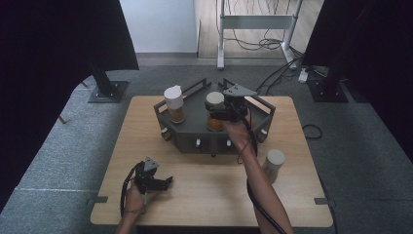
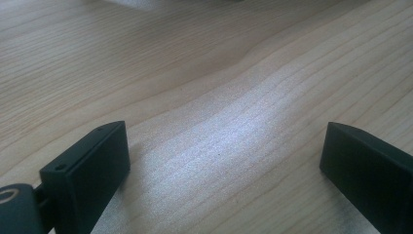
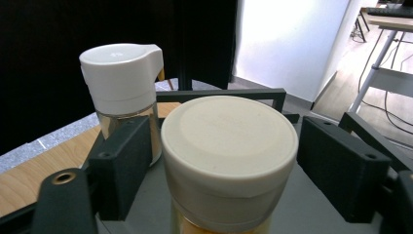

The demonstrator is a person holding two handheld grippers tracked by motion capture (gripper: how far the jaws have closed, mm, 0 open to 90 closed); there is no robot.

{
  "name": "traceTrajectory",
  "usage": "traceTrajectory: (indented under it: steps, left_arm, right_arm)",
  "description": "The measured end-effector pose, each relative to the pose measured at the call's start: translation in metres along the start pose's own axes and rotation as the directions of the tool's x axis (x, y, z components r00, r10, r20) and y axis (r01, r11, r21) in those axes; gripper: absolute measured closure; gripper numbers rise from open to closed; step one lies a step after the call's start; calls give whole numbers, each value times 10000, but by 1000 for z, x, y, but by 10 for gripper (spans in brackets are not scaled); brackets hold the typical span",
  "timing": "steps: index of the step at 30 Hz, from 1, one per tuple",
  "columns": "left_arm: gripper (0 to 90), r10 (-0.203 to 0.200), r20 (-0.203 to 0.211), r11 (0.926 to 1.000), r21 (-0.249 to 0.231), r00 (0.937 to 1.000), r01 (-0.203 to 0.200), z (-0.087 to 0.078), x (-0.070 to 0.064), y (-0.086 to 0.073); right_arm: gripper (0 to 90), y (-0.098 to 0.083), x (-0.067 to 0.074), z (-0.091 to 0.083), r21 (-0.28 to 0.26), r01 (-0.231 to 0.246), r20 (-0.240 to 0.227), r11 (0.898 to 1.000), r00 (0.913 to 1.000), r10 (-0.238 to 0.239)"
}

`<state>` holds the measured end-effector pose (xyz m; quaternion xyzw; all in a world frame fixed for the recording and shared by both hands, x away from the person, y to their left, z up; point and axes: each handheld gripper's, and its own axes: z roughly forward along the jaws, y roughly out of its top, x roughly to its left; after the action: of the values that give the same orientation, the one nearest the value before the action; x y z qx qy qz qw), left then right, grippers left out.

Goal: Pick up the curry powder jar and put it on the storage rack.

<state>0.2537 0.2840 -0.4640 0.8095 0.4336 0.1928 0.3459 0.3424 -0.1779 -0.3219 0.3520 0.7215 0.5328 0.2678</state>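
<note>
A dark grey rack stands at the back of the wooden table. In it are two glass jars with amber contents. The middle jar has a round cream lid. My right gripper is open, its jaws flanking that jar just below the lid with a gap on the right side. The other jar, with a white spouted lid, stands at the rack's left. My left gripper rests open on the near left of the table, with bare wood between its jaws.
A third jar with a cream lid stands on the table right of the person's right forearm. The rack's raised rails border the jars. Black curtains, stand bases and floor cables surround the table.
</note>
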Motion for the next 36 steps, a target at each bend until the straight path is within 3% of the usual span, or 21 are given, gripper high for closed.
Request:
traceTrajectory:
  steps: [7, 16, 36]
  left_arm:
    - [36, 1, 0, 10000, 0, 10000, -1, 0, 0, 0]
    - [36, -2, 0, 10000, -4, 10000, 2, 0, 0, 0]
    - [36, -9, -9, 10000, 4, 10000, 9, 0, 0, 0]
  right_arm:
    - [149, 3, -3, 0, 328, -29, -80, 9995, 10000, 31]
    - [129, 0, -6, -8, 371, -6, -252, 9993, 9997, 16]
    - [125, 0, -14, -32, 1231, 540, -338, 9909, 9982, -502]
